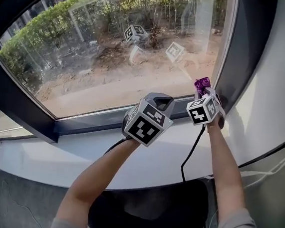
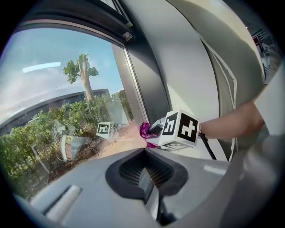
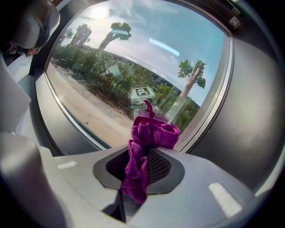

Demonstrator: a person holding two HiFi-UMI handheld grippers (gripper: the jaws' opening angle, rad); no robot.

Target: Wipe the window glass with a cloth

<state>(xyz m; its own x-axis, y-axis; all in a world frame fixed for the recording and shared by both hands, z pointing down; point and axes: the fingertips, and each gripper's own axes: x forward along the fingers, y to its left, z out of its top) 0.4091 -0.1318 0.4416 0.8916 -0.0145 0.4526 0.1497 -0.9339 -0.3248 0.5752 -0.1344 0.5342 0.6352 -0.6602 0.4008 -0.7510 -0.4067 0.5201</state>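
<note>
Right gripper view looks along my right gripper, whose two jaws are pinched together on the one magenta cloth. The cloth bunches up above them, with its top fold at the lower right corner of the window glass; I cannot tell whether it touches the pane. My left gripper has its jaws closed against each other with nothing between them, and it is near the bottom edge of the window glass, left of my right gripper. Head view shows a single pane with both my grippers below it, over the one white sill that runs under the window glass. Two marker-cube reflections show in the window glass, one for each gripper.
</note>
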